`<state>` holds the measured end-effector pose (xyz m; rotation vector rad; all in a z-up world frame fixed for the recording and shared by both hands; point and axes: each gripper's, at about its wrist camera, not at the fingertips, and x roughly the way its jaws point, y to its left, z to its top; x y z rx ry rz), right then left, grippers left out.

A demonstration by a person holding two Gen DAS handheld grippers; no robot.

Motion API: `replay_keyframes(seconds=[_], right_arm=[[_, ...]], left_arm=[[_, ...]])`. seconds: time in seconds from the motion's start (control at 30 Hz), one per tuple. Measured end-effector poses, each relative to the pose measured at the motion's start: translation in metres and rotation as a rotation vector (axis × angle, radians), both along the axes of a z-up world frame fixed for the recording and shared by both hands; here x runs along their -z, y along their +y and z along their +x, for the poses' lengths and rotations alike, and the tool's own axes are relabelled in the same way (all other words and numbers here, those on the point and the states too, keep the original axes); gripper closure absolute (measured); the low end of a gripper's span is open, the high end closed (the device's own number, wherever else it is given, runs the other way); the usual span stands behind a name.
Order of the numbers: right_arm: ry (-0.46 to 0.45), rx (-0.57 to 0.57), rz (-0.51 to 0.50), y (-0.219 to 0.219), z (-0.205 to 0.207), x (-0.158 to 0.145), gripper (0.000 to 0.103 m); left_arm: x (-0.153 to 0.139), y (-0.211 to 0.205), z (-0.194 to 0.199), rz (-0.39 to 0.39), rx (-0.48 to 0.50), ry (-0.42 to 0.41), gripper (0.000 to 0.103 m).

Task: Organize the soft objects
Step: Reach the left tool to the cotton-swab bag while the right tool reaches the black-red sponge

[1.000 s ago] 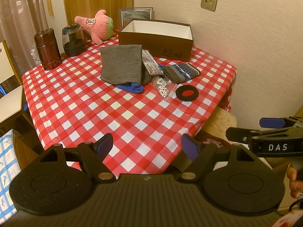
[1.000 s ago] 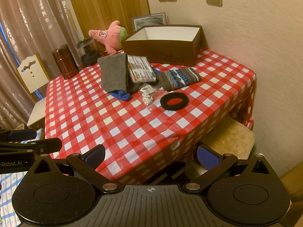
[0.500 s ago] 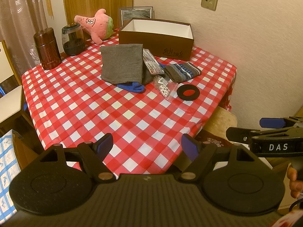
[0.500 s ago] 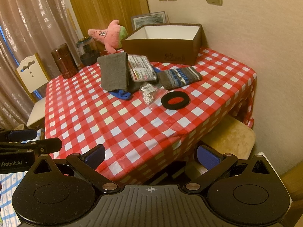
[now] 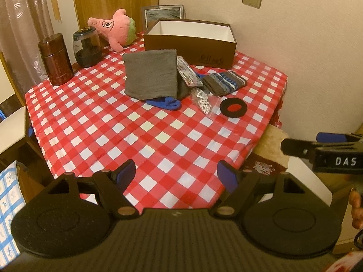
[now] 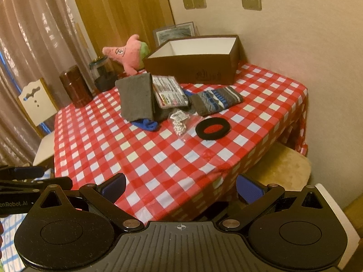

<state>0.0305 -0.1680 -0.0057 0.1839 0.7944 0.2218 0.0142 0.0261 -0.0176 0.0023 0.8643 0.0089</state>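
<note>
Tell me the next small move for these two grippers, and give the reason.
Probably reach the right gripper forward toward the patterned knit sock. Both it and the left gripper are open, empty and short of the table's near edge, while the brown box stands open behind the pile, and the sock lies unobstructed on the right.

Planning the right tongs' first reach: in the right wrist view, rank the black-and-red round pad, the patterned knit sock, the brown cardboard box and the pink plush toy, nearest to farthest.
1. Black-and-red round pad, centre-right, nearest the right tongs.
2. Patterned knit sock, behind the pad.
3. Brown cardboard box, by the wall.
4. Pink plush toy, far back left.
</note>
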Motion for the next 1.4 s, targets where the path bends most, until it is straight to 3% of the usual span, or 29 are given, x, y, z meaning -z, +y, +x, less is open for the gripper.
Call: replay_keyframes(seconds=[0.4,0.67,0.83,1.1,1.4], right_arm=[[-0.035,0.051,0.018,0.001,0.011,0.007,0.0],[-0.028,0.032,-0.002,-0.01,0.048,0.019,0.0],[-0.043,-0.036,-0.009,-0.015,0.093,0.03,0.0],[-0.08,-0.229,-0.118,-0.005,0.182,0.048,0.0],[-0.073,-0.386,-0.136,-0.005,0.251,0.067,0.001]], left_arm=[[0.011,0.007,0.019,-0.005,0.023,0.002,0.025],[0.023,0.006,0.053,-0.011,-0.013,0.028,0.025],[0.033,0.006,0.09,-0.005,-0.072,0.042,0.026],[0.047,0.008,0.155,-0.001,-0.206,0.064,0.027],[0.065,0.002,0.203,0.004,-0.3,0.114,0.028]])
